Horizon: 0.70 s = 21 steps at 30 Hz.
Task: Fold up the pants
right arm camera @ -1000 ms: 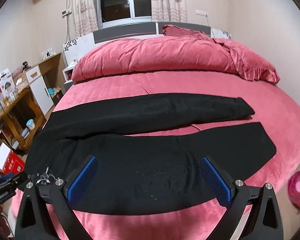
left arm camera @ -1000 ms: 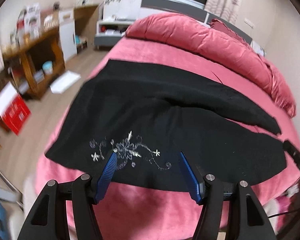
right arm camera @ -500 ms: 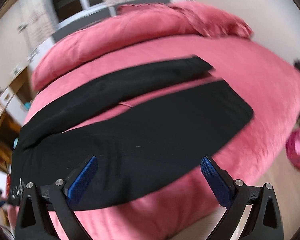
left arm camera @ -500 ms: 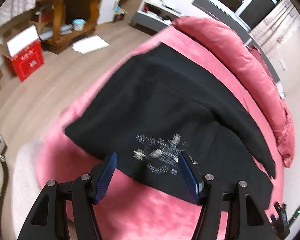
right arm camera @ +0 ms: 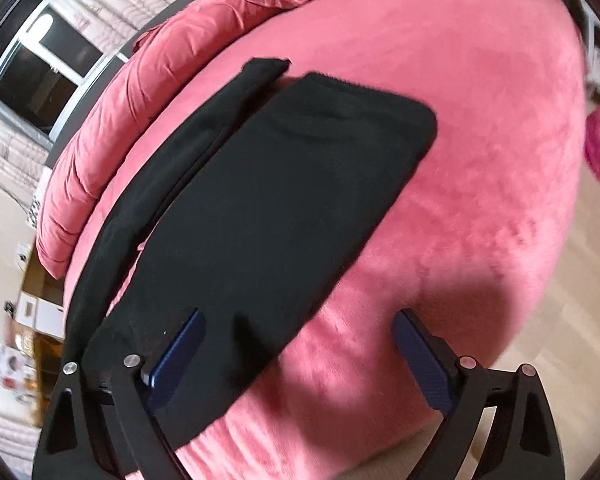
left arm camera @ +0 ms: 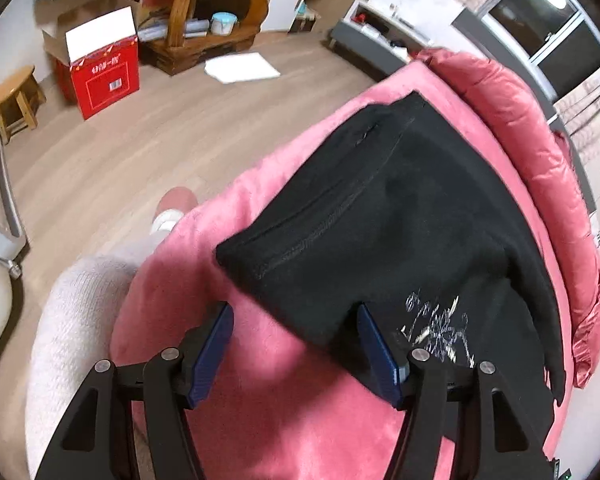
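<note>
Black fleece pants with silver embroidery [left arm camera: 380, 216] spread flat on round pink plush bed [left arm camera: 292, 420], legs side by side. Left claw [left arm camera: 296, 350] released, straddling waistband corner edge. Right claw [right arm camera: 300, 354] released wide, straddling near leg's edge.

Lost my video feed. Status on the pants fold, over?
Left gripper and right gripper open, holding nothing. Black pants flat on pink bed, legs side by side, unfolded. Nothing in the way.
</note>
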Tool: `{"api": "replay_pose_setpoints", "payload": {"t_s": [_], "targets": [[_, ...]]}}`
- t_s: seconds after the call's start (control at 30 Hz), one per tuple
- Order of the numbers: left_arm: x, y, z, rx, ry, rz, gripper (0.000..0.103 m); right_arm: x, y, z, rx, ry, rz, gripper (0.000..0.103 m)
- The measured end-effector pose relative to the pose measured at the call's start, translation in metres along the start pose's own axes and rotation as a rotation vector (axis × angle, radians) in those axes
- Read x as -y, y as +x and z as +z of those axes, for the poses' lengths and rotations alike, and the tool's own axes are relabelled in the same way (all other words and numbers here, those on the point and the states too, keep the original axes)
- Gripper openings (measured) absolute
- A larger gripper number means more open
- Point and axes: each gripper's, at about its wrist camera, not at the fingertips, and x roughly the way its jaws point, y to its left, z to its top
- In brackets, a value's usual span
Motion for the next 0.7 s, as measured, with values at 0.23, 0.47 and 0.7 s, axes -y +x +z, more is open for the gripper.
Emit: {"api": "replay_pose_setpoints", "payload": {"t_s": [0.23, 0.47, 0.7], "targets": [[-0.005, 0.009, -0.005, 0.061, -0.036, -0.128, 0.069, -0.019, 0.013, 0.015, 0.066, -0.032, 0.052, 0.095], [0.015, 0.019, -0.007, 0.1, 0.062, -0.161, 0.075, -0.023, 0.035, 0.023, 0.073, 0.012, 0.151, 0.088], [0.018, 0.027, 0.005, 0.032, 0.066, -0.19, 0.009, -0.025, 0.04, 0.025, 0.052, -0.032, 0.124, 0.018]]}}
